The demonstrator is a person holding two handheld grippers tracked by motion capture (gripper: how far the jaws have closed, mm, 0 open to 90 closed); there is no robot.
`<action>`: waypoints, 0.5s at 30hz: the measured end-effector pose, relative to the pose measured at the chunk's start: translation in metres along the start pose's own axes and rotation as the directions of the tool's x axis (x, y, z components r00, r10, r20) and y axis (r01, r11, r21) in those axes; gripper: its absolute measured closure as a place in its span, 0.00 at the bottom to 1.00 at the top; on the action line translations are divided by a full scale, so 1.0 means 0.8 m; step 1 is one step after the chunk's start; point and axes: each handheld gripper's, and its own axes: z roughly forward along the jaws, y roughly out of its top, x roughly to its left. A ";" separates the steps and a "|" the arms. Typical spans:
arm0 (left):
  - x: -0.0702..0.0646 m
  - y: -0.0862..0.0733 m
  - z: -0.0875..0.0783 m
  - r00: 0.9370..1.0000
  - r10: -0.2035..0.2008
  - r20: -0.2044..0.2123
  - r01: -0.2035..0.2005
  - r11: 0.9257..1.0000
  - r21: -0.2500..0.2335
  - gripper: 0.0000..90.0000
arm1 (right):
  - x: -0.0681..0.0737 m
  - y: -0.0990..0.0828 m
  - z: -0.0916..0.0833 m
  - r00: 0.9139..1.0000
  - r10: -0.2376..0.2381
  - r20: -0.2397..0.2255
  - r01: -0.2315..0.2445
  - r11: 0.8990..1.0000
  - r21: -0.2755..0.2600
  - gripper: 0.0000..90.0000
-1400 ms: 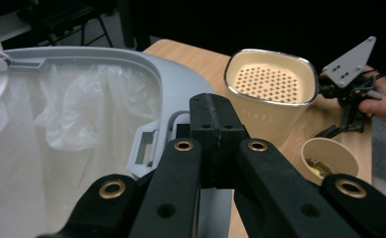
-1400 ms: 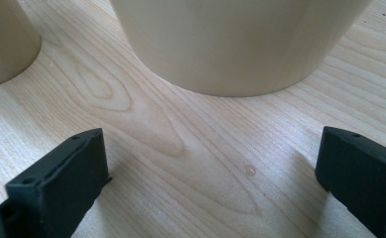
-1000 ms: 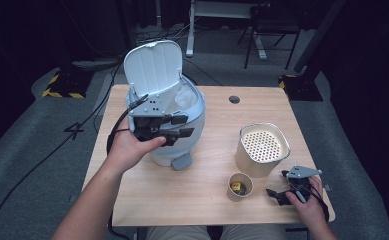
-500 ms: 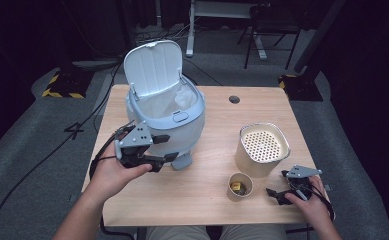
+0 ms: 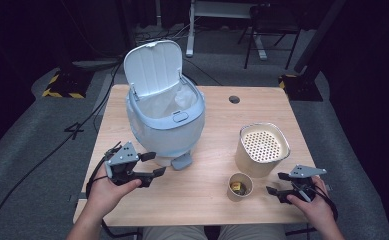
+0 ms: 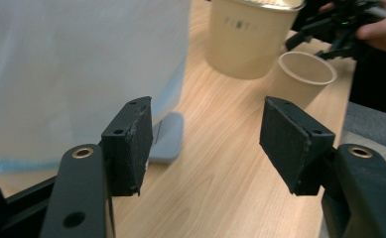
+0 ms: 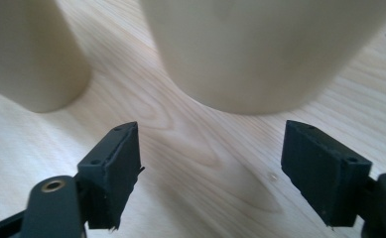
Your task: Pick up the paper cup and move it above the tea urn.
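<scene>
1. The left tongs (image 5: 149, 165) sit low over the near left part of the table (image 5: 207, 200), just in front of the pale blue bin (image 5: 164, 120). In the left gripper view their jaws stand spread with bare wood between them; they have just been opening, and nothing is held.
2. The bin stands on the left half of the table with its lid (image 5: 152, 65) tipped up and back, and a white liner (image 5: 169, 100) shows inside. Its grey foot pedal (image 5: 182, 161) lies on the wood just right of the left tongs, close to the left pad (image 6: 131, 144) but apart from it.
3. The right tongs (image 5: 282, 184) rest at the near right edge, held in the person's right hand (image 5: 312, 200). In the right gripper view the jaws look set apart with only wood grain between them; they have just been closing, and no thing is between them.
4. A small paper cup (image 5: 240, 186) stands just left of the right tongs, with something yellowish inside that is too small to make out.
5. A larger beige container (image 5: 262, 150) with a perforated top stands just behind the cup, near it; whether they touch I cannot tell.
6. Both vessels face the right tongs, the cup (image 7: 32, 59) to one side and the container (image 7: 260, 54) straight ahead, neither between the pads.
</scene>
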 end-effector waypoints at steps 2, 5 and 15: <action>0.004 -0.020 0.007 1.000 -0.008 -0.030 0.009 0.999 0.032 0.42 | 0.010 0.005 -0.005 1.000 -0.015 -0.013 0.015 1.000 -0.021 0.29; 0.007 -0.033 0.013 0.999 -0.030 -0.034 0.032 0.999 0.041 0.41 | 0.017 0.008 -0.009 0.999 -0.022 -0.027 0.021 0.999 -0.037 0.30; 0.026 -0.074 0.034 0.993 -0.082 -0.082 0.091 0.989 0.118 0.38 | 0.039 0.013 -0.017 0.997 -0.052 -0.054 0.051 0.998 -0.034 0.33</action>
